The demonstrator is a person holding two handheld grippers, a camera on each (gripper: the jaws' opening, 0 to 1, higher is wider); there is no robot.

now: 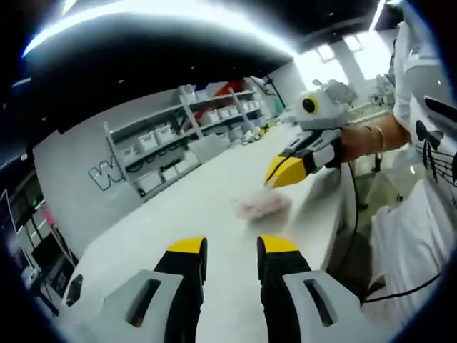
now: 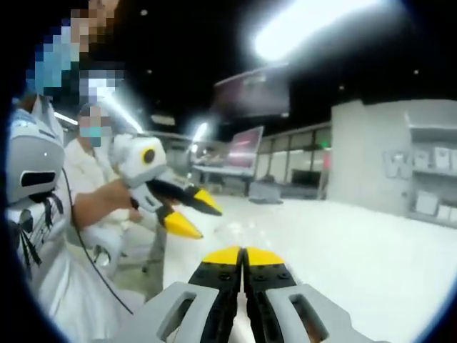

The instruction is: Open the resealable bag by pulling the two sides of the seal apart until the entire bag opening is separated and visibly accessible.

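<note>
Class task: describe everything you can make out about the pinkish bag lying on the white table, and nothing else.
The pinkish, blurred resealable bag lies flat on the white table, near its edge on the person's side. It looks like thin, translucent plastic with pink contents or print; motion blur hides its seal, so open or closed cannot be told. Nothing touches it: the left tongs are open short of it, and the right tongs hover above it.
</note>
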